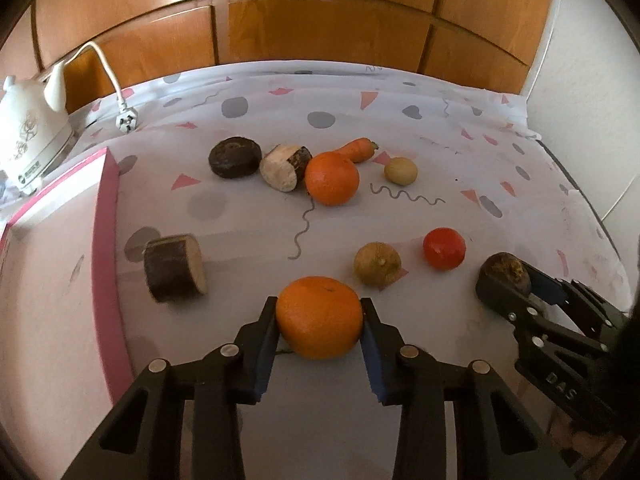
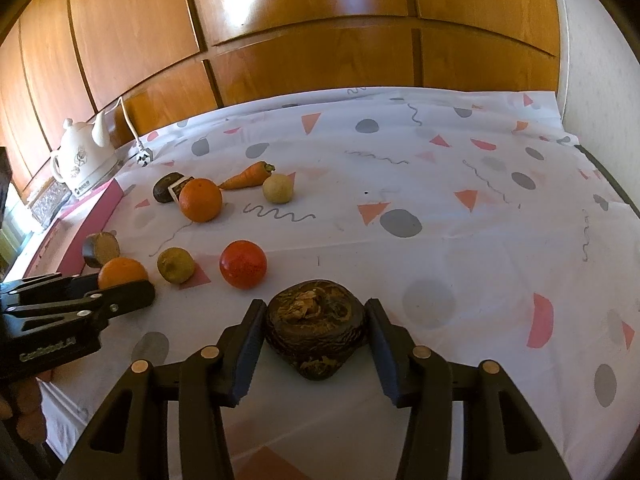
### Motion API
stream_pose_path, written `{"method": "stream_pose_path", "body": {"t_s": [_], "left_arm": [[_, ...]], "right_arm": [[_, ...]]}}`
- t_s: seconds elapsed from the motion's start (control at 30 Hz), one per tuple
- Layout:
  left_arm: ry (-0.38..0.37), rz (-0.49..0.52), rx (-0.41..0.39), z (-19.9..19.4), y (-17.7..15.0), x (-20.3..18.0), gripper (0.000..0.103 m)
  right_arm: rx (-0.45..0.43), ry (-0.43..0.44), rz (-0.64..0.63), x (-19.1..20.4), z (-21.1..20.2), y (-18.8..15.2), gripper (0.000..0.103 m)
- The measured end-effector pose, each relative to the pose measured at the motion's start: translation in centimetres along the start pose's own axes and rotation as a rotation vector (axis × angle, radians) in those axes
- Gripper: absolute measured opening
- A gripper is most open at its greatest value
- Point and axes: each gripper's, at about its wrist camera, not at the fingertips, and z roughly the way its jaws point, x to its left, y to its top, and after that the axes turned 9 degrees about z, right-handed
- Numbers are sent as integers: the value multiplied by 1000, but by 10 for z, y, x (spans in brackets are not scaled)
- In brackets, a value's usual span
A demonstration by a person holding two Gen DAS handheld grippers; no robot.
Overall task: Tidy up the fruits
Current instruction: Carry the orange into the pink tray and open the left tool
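Note:
My left gripper [image 1: 320, 312] is shut on an orange [image 1: 319, 317] resting on the patterned tablecloth; it also shows in the right wrist view [image 2: 122, 273]. My right gripper [image 2: 316, 320] is shut on a dark brown root vegetable [image 2: 316, 332], seen at the right of the left wrist view [image 1: 505, 270]. A second orange [image 1: 332, 178], a red tomato [image 1: 444, 248], a carrot [image 1: 356, 150], two yellowish round fruits [image 1: 377, 263] [image 1: 401, 171] and dark cut vegetable pieces [image 1: 174, 268] [image 1: 235, 157] [image 1: 285, 167] lie on the cloth.
A pink-rimmed tray [image 1: 105, 216] lies at the left edge. A white kettle [image 1: 28, 132] with a cord and plug [image 1: 127, 122] stands at the back left. Wooden cabinet doors [image 1: 320, 12] rise behind the table. The cloth's right side [image 2: 480, 220] holds no objects.

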Motion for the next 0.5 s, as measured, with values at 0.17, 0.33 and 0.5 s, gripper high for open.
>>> {"method": "stream_pose_path", "body": {"t_s": [0.17, 0.33, 0.5], "left_arm": [[-1, -64, -41, -25, -8, 16, 38], [66, -198, -115, -65, -11, 63, 39], [247, -336, -77, -67, -21, 124, 39]], "right_arm": [[16, -31, -44, 5, 2, 0, 51], [14, -57, -79, 10, 4, 0, 51], [14, -75, -97, 13, 5, -1, 51]]}}
